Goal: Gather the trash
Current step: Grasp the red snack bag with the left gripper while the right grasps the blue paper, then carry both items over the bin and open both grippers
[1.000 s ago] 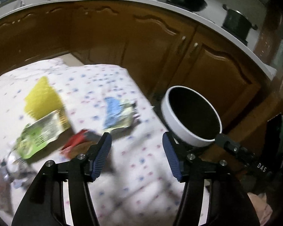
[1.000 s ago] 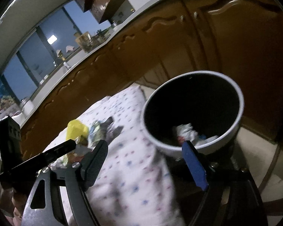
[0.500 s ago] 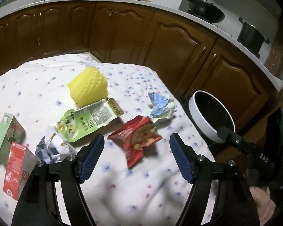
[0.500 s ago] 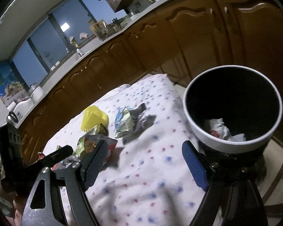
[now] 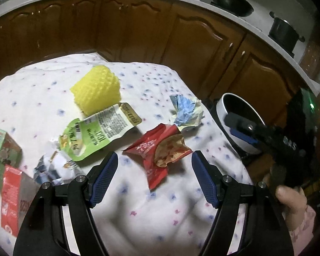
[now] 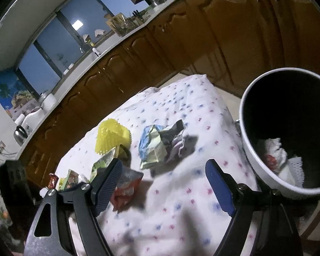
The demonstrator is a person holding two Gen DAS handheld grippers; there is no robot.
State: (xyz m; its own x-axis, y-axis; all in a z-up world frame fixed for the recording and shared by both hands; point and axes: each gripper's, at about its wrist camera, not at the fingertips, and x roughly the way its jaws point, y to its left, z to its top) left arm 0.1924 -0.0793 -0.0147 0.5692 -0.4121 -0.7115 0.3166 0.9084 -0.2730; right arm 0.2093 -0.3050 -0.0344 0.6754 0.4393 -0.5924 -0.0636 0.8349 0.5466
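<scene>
Covering table: white cloth (image 5: pixel 164 215) dotted blue and pink.
Room: brown wooden cabinets (image 5: pixel 194 40), blurred.
Left gripper (image 5: pixel 154 176): released above torn red wrapper (image 5: pixel 160 149).
Right gripper (image 6: pixel 164 184): released, empty.
Bin: white-rimmed black bucket (image 6: pixel 256 149), possibly tilted.

Readable markings, from my left wrist view:

1. Green snack pouch (image 5: pixel 91 136): large white "TOI" seen upside down; the fine print block on its white back is too small for me to read.
2. My right gripper (image 5: pixel 243 134), black body: white letters, roughly "DAS", blurred.
3. Red wrapper (image 5: pixel 160 149): white lettering, illegible.
</scene>
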